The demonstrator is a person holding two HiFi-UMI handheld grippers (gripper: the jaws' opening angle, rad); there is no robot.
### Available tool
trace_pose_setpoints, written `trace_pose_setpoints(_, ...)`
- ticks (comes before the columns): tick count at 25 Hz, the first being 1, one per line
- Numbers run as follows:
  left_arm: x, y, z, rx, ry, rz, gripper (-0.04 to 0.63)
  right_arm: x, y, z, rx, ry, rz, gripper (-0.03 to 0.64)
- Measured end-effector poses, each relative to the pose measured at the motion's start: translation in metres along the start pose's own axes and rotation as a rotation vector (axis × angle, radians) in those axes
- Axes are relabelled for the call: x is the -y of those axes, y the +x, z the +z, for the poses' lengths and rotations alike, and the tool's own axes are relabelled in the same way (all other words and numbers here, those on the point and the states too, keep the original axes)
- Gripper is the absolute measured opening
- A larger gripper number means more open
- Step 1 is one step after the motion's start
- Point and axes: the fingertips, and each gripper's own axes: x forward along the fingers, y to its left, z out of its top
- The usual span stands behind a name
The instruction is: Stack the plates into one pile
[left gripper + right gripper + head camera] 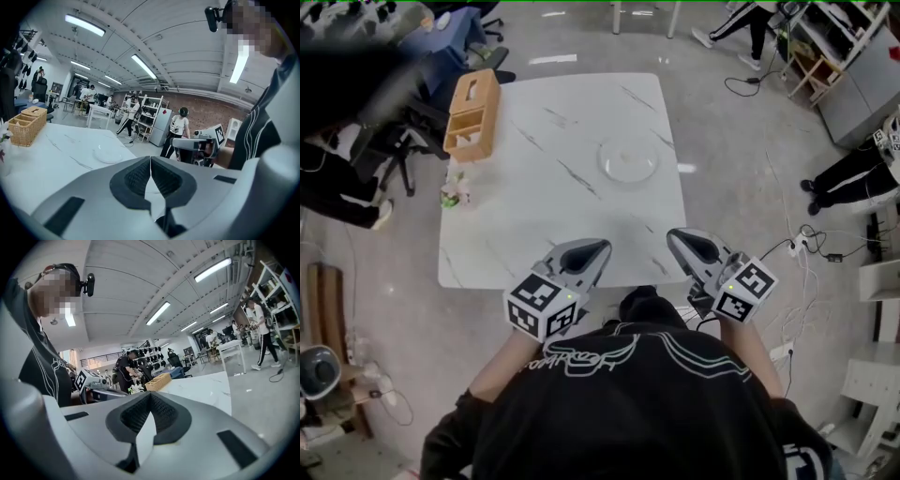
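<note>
A clear glass plate point(628, 157) lies on the white marble table point(544, 216), right of its middle; whether it is one plate or a pile I cannot tell. It shows in the left gripper view as a pale disc point(107, 154). My left gripper point(606, 247) hangs over the table's near edge, jaws shut with nothing between them point(150, 159). My right gripper point(672, 235) is beside it near the table's front right corner, also shut and empty point(151, 395). Both are well short of the plate.
A wicker basket point(473, 111) stands at the table's far left edge, with a small bunch of flowers point(453, 192) nearer along that edge. Chairs and people are around the room. Cables lie on the floor at the right point(806, 246).
</note>
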Motion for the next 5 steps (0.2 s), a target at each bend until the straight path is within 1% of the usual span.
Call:
trace_pose_setpoints(2, -0.002, 0.004, 0.001, 0.003, -0.019, -0.009, 0.025, 0.005, -0.001, -0.002, -0.006, 0.002, -0.011, 0.026)
trace_pose_setpoints(5, -0.009, 0.009, 0.001, 0.004, -0.044, -0.01, 0.025, 0.015, 0.0, -0.006, -0.032, -0.037, -0.036, 0.026)
